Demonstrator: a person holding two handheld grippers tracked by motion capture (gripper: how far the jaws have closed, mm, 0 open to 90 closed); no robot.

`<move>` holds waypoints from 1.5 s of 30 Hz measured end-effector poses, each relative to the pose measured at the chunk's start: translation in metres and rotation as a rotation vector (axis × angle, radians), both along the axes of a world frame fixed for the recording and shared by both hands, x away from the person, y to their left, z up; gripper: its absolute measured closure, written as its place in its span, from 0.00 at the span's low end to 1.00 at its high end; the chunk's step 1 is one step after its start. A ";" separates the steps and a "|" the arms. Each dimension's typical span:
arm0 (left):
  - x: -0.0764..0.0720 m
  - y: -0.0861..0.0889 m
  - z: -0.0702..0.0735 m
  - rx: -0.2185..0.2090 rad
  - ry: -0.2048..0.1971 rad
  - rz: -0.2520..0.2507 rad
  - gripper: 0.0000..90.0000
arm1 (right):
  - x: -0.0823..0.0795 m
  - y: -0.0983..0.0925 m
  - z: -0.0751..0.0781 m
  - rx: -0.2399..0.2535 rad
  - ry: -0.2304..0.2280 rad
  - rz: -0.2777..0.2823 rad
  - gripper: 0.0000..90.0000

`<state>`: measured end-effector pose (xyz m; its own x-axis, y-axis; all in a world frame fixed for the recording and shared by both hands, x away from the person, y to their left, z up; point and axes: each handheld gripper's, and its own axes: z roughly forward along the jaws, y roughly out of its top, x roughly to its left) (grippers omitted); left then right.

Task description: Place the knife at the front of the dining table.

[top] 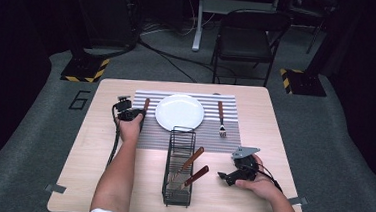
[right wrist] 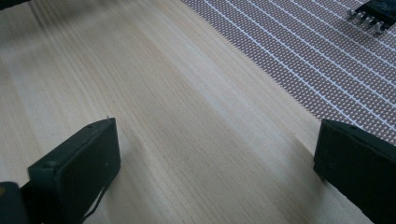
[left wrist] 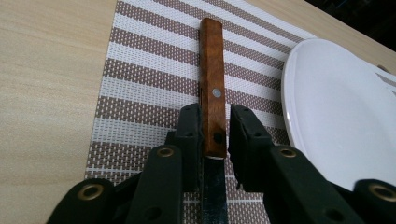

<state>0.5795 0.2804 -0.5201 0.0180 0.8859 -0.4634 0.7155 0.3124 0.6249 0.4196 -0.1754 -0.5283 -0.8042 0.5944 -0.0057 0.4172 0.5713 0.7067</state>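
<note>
A knife with a brown wooden handle (left wrist: 212,79) lies on the striped placemat (left wrist: 140,88), left of the white plate (left wrist: 336,112), handle pointing away from me. My left gripper (left wrist: 215,126) is shut on the knife's handle just above the blade, low over the mat; in the high view this gripper (top: 134,113) sits left of the plate (top: 179,112). My right gripper (top: 223,177) rests open over bare wood at the front right, right of the wire rack (top: 177,195). Nothing is between the right gripper's (right wrist: 215,158) jaws.
The black wire rack holds two more wooden-handled utensils (top: 189,168). A fork (top: 221,119) lies on the placemat right of the plate, its tines (right wrist: 366,18) showing past the right gripper. A chair (top: 245,40) stands beyond the table's far edge.
</note>
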 end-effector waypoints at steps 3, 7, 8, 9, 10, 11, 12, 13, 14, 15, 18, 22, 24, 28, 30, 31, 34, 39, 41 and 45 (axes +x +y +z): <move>-0.001 0.001 0.002 -0.008 -0.005 -0.007 0.79 | 0.000 0.000 0.000 -0.001 -0.001 0.002 0.00; -0.004 0.002 0.009 -0.001 -0.019 -0.020 0.77 | 0.000 0.000 0.000 0.000 0.000 0.000 0.00; -0.004 0.003 0.011 0.007 -0.023 -0.026 0.77 | 0.000 0.000 0.000 -0.001 0.000 0.001 0.00; -0.005 0.003 0.012 0.006 -0.028 -0.024 0.76 | 0.000 0.000 0.000 0.000 0.000 0.000 0.00; -0.006 0.004 0.014 0.009 -0.021 -0.028 0.76 | 0.000 0.000 0.000 0.000 0.000 0.000 0.00; -0.007 0.005 0.015 0.009 -0.031 -0.026 0.75 | 0.000 0.000 0.000 -0.001 0.000 0.002 0.00; -0.008 0.005 0.016 0.012 -0.027 -0.036 0.75 | 0.000 0.000 0.000 -0.001 0.000 0.001 0.00; -0.009 0.006 0.017 0.014 -0.027 -0.048 0.75 | 0.000 0.000 0.000 0.000 0.000 -0.001 0.00; -0.010 0.005 0.019 0.023 -0.027 -0.054 0.75 | -0.001 0.000 0.000 0.000 0.000 -0.004 0.00; -0.012 0.004 0.021 0.024 -0.035 -0.058 0.74 | -0.001 0.000 0.000 0.002 0.003 -0.008 0.00; -0.017 0.004 0.027 0.019 -0.067 -0.078 0.73 | -0.002 0.000 0.000 0.005 0.007 -0.011 0.00; -0.025 0.007 0.034 0.035 -0.088 -0.097 0.72 | -0.002 0.000 0.000 0.004 0.005 -0.010 0.00; -0.029 0.008 0.038 0.036 -0.108 -0.105 0.70 | -0.002 0.000 0.000 0.004 0.005 -0.010 0.00; -0.038 0.007 0.051 0.043 -0.146 -0.140 0.69 | -0.002 0.000 0.000 0.004 0.005 -0.010 0.00; -0.043 0.007 0.059 0.044 -0.175 -0.157 0.69 | -0.002 0.000 0.000 0.005 0.006 -0.011 0.00; -0.045 0.006 0.063 0.041 -0.182 -0.166 0.68 | -0.002 0.000 0.000 0.005 0.007 -0.012 0.00; -0.053 0.002 0.074 0.039 -0.203 -0.198 0.65 | -0.002 0.000 0.000 0.005 0.006 -0.011 0.00; -0.068 -0.004 0.089 0.070 -0.246 -0.268 0.63 | -0.002 0.000 0.000 0.005 0.006 -0.011 0.00; -0.074 -0.007 0.095 0.077 -0.254 -0.297 0.62 | -0.002 0.000 0.000 0.005 0.006 -0.011 0.00; -0.086 -0.014 0.103 0.090 -0.265 -0.353 0.59 | -0.002 0.000 0.000 0.005 0.006 -0.011 0.00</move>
<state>0.4939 0.2663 -0.4172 0.4343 0.8407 -0.3235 0.5799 0.0139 0.8146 0.4178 -0.1751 -0.5283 -0.7974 0.6035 0.0017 0.4277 0.5631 0.7071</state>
